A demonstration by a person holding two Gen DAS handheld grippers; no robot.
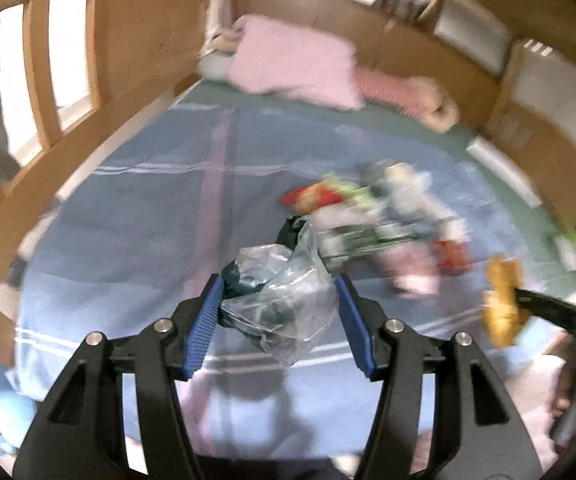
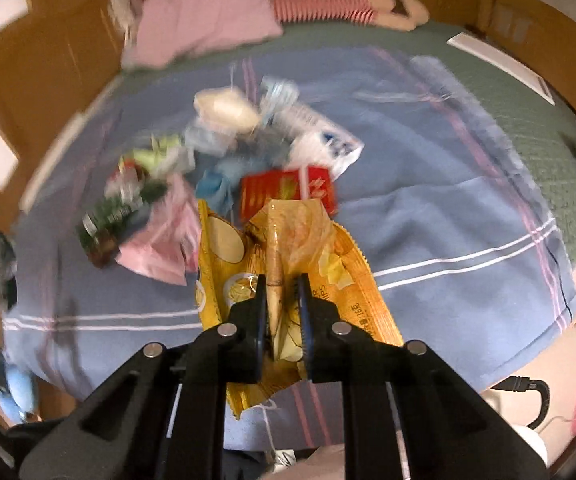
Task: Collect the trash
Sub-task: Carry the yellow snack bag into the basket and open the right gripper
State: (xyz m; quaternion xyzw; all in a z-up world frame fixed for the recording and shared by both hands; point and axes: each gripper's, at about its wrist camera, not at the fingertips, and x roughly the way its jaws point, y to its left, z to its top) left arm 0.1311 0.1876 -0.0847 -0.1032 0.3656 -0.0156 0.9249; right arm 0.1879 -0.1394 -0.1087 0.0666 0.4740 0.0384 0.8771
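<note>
Between the blue pads of my left hand-held gripper (image 1: 280, 312) sits a crumpled clear plastic bag (image 1: 288, 300) with something dark inside; the jaws stand wide and only the left pad seems to touch it, so I cannot tell whether I am truly gripping it. My right hand-held gripper (image 2: 284, 308) is clenched on a yellow chip packet (image 2: 300, 248), held up above the bed. Below spreads the blue blanket (image 2: 448, 216) over a green quilt (image 2: 508, 100), ringed by a wooden bed frame (image 1: 136, 56). At the head lie a pink pillow (image 2: 204, 16) and a striped plush toy (image 2: 328, 8). Mid-blanket, a trash heap lies just beyond the packet: a red box (image 2: 288, 190), a pink wrapper (image 2: 164, 236), a white pouch (image 2: 324, 140), a green wrapper (image 2: 116, 216).
</note>
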